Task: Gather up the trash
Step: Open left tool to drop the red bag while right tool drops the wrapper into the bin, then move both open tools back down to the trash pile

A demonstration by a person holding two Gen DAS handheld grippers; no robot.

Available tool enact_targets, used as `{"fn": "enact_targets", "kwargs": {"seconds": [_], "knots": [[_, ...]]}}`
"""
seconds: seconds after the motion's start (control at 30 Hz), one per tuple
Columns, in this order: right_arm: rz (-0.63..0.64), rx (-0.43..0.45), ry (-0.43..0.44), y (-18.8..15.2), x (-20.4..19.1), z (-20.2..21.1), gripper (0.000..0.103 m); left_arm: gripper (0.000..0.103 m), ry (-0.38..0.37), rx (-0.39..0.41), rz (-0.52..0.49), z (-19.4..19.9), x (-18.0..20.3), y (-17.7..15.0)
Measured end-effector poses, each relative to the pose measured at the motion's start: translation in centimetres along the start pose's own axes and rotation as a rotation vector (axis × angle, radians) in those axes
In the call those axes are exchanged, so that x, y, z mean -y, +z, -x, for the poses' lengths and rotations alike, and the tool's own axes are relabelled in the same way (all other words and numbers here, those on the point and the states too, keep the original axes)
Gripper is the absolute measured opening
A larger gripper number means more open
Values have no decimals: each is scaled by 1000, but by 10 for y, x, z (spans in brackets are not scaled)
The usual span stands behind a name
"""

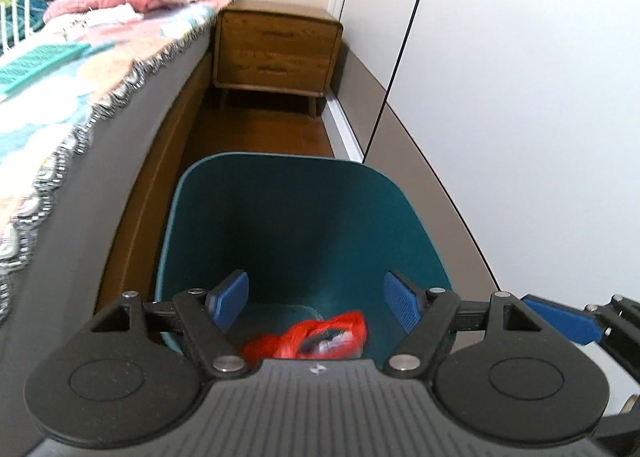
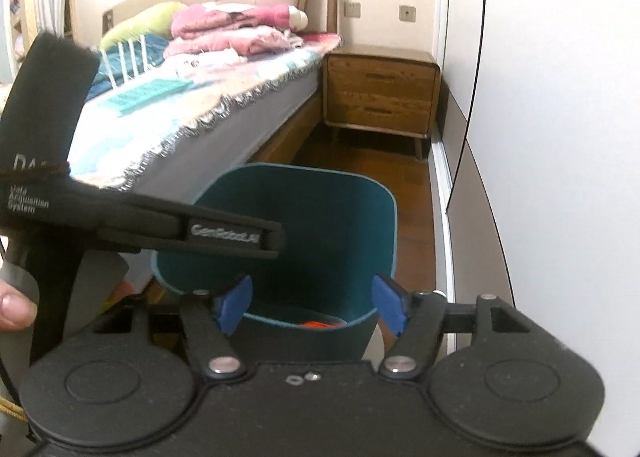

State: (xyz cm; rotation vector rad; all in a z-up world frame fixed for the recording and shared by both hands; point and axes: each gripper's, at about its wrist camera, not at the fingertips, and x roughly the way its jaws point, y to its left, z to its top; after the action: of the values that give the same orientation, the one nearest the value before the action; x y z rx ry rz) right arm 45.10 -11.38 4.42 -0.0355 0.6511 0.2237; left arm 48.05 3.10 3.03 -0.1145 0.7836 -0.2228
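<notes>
The left gripper (image 1: 316, 299) is nearest in its own view, its blue pads spread wide with nothing between them, hanging over the mouth of a teal bin (image 1: 304, 217). The right gripper (image 2: 314, 305) is likewise open and empty, poised above the near edge of the same bin (image 2: 320, 217). Down at the bottom of the bin lies a crumpled red plastic bag (image 1: 320, 339) with some pale scraps showing inside it; from the right wrist view only a sliver of red (image 2: 320, 324) shows over the rim. The bin stands on a wooden floor (image 1: 260, 129) in the narrow aisle between a bed (image 1: 80, 89) and a white wardrobe (image 1: 520, 97). A patterned blanket (image 2: 192, 97) with a fringed edge covers the bed, and folded pink clothes (image 2: 232, 31) are stacked near the headboard. A wooden nightstand (image 1: 276, 49) with two drawers stands at the far end of the aisle.
</notes>
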Motion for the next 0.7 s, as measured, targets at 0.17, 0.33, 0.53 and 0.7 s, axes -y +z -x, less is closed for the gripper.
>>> {"fn": "enact_targets", "kwargs": {"seconds": [0.17, 0.33, 0.53, 0.7], "knots": [[-2, 34, -8, -13, 4, 29, 71, 75, 8, 35, 5, 34, 3, -14], [-53, 56, 12, -40, 10, 55, 75, 75, 34, 60, -11, 65, 9, -39], [-78, 30, 12, -87, 10, 69, 75, 75, 62, 65, -50, 88, 21, -81], [-130, -2, 18, -122, 9, 72, 76, 75, 73, 47, -69, 94, 23, -123]]}}
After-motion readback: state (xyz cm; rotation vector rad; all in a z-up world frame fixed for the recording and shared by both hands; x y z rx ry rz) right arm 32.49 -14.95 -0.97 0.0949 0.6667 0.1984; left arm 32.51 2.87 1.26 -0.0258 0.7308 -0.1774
